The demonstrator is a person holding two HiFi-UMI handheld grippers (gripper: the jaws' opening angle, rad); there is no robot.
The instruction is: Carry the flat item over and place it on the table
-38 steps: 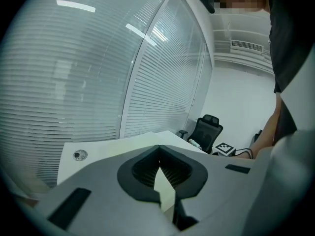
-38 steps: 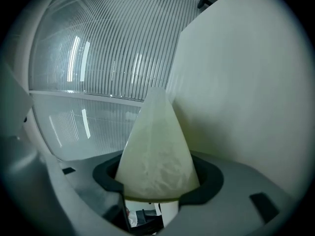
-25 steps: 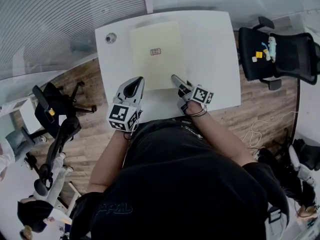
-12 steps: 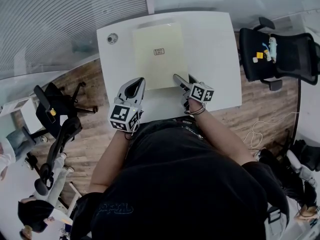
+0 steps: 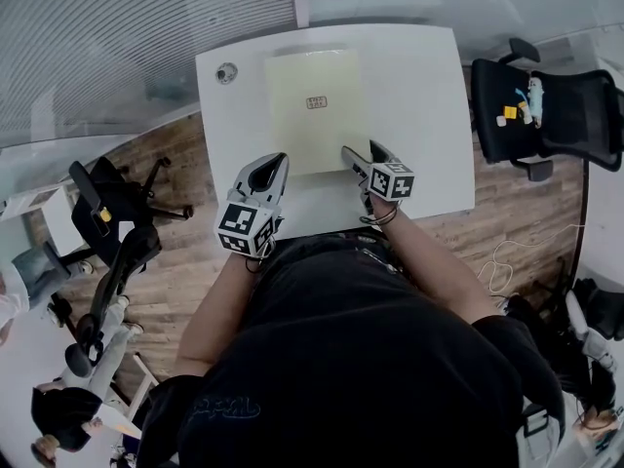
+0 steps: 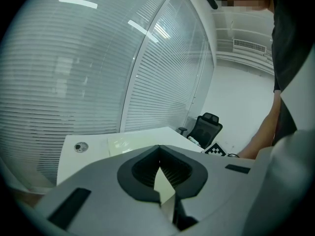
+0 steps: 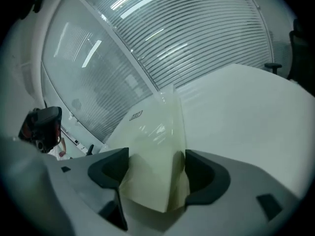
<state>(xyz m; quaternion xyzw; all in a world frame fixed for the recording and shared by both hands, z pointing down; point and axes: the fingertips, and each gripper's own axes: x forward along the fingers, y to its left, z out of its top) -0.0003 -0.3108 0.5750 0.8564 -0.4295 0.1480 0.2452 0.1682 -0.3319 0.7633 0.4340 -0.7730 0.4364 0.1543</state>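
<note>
The left gripper (image 5: pixel 277 161) sits level with the right gripper (image 5: pixel 363 151), the two well apart and both pointing forward, away from the torso. The left one's jaws are closed tip to tip with nothing between them (image 6: pixel 158 151). The right one's jaws stand wide apart (image 7: pixel 156 175); a corner of the flat sheet (image 7: pixel 152 151) lies between them, unclamped. Each marker cube faces up at its gripper's rear. Both bare forearms, left (image 5: pixel 222 295) and right (image 5: pixel 421 261), are bent and run back from the grippers to the body.
</note>
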